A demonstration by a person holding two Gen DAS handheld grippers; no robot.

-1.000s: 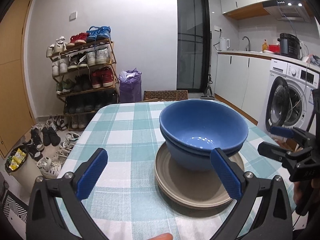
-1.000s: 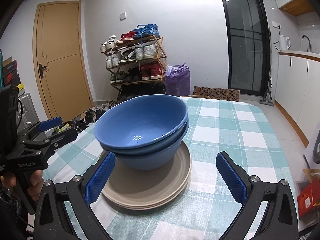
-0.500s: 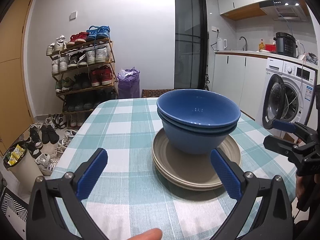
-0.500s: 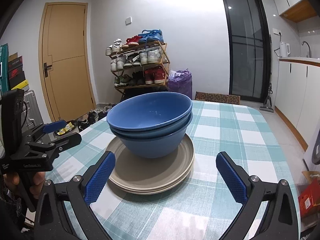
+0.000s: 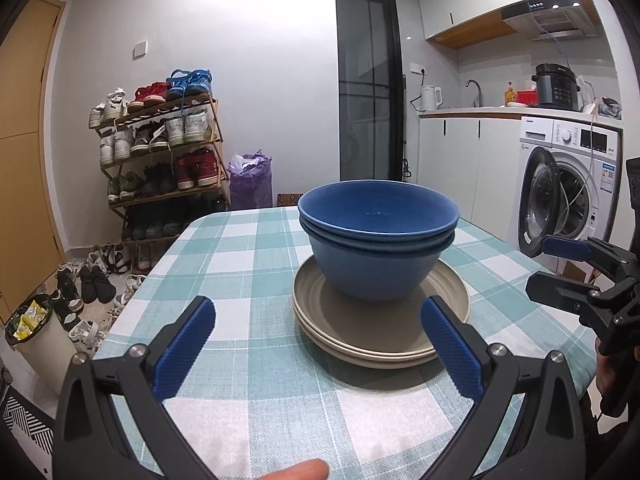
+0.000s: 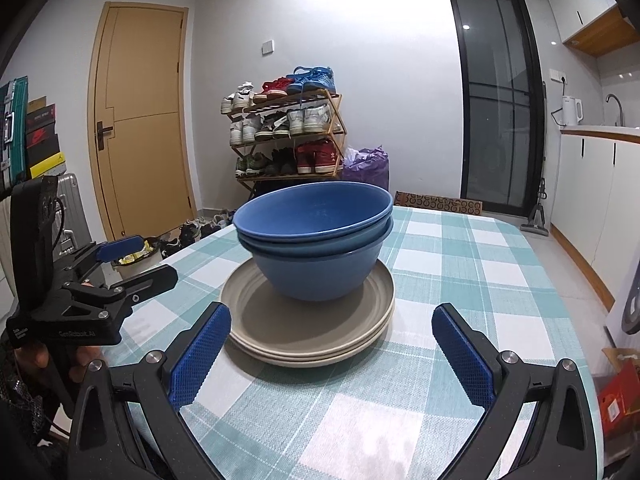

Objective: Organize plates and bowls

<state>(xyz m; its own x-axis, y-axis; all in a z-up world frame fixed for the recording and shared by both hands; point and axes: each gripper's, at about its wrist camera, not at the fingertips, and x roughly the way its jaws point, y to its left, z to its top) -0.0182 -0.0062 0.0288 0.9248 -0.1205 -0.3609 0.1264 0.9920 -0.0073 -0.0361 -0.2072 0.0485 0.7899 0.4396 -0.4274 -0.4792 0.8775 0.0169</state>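
Blue nested bowls (image 5: 378,240) sit on stacked beige plates (image 5: 380,322) mid-tabletop (image 5: 248,264); likely rigid, smooth, breakable, so grip rims. Left hand-held gripper (image 5: 320,344) and right hand-held gripper (image 6: 332,344) gape empty before the plates.

1. The left gripper (image 5: 318,350) is held level, its blue-padded fingers (image 5: 184,346) spread wide with nothing between them.
2. The right gripper (image 6: 332,354) is likewise level, its fingers (image 6: 462,354) wide apart and empty.

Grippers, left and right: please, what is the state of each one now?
Left gripper: open, holding nothing, short of the plates.
Right gripper: open, holding nothing.
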